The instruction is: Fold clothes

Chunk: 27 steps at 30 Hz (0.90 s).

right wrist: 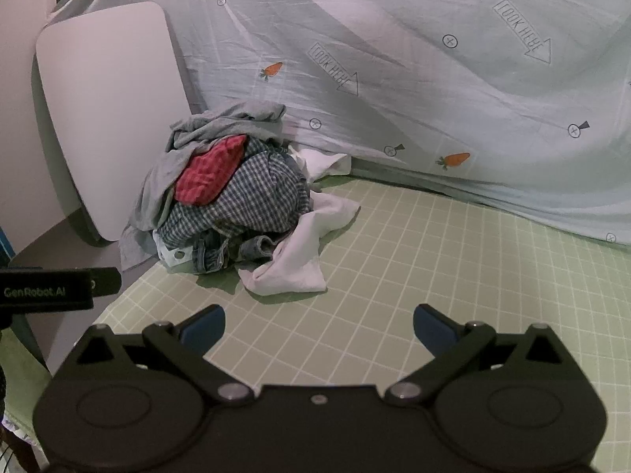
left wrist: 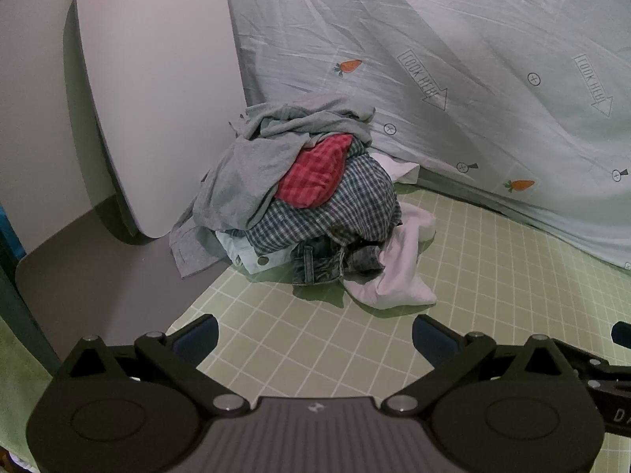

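A heap of unfolded clothes (left wrist: 299,197) lies on the green grid mat (left wrist: 315,335): a grey top, a red checked piece (left wrist: 315,173), a blue checked shirt (left wrist: 327,213), denim and a white garment (left wrist: 398,272). The same heap (right wrist: 232,201) shows in the right wrist view, left of centre. My left gripper (left wrist: 315,335) hovers open over the mat, short of the heap, nothing between its blue pads. My right gripper (right wrist: 319,327) is also open and empty, nearer the white garment (right wrist: 299,256). The left gripper's body (right wrist: 47,287) pokes in at the left edge.
A pale rounded board (left wrist: 157,94) leans against the wall behind and left of the heap. A light sheet (left wrist: 473,79) printed with carrots and arrows hangs behind the mat. A grey surface (left wrist: 110,276) borders the mat's left side. Bare mat (right wrist: 453,276) stretches to the right.
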Motion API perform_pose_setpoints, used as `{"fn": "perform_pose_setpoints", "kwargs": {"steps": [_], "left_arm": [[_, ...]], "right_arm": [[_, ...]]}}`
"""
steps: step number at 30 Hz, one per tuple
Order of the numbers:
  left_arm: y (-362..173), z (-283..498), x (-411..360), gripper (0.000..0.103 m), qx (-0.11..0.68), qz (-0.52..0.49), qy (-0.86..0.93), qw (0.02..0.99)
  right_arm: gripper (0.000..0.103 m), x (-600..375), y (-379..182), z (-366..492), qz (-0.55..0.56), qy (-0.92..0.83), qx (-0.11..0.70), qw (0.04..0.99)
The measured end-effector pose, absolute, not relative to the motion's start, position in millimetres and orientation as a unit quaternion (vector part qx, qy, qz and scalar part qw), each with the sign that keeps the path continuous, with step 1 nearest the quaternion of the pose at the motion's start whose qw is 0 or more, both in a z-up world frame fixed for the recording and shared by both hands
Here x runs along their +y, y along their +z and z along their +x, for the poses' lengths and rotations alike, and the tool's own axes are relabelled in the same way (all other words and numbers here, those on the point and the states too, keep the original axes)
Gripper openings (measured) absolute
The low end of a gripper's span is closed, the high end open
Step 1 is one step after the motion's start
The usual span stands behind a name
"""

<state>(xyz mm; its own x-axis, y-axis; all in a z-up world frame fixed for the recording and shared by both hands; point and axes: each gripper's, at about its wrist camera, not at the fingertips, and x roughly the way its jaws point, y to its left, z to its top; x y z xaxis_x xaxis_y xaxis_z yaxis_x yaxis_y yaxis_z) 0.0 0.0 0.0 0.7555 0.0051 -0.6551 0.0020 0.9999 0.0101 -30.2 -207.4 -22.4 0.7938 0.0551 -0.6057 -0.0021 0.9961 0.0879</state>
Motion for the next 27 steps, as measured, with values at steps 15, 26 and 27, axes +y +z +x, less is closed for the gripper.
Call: {"fn": "perform_pose_setpoints", "kwargs": {"steps": [15, 26, 27], "left_arm": [[-3.1, 3.7, -1.8, 0.103, 0.349, 0.008, -0.002, 0.937], [-0.7, 7.5, -3.1, 0.103, 0.352, 0.008, -0.003, 0.936], [-0.9, 7.6, -3.3, 0.103, 0.352, 0.008, -0.003, 0.936]], "right_arm": [[0.103, -208.7, -20.6, -28.8, 0.038, 0.016, 0.319, 0.947], [0.103, -212.3, -22.3, -25.2, 0.039, 0.014, 0.322, 0.946], [0.103, -212.5, -22.5, -24.9, 0.039, 0.014, 0.322, 0.946]]}}
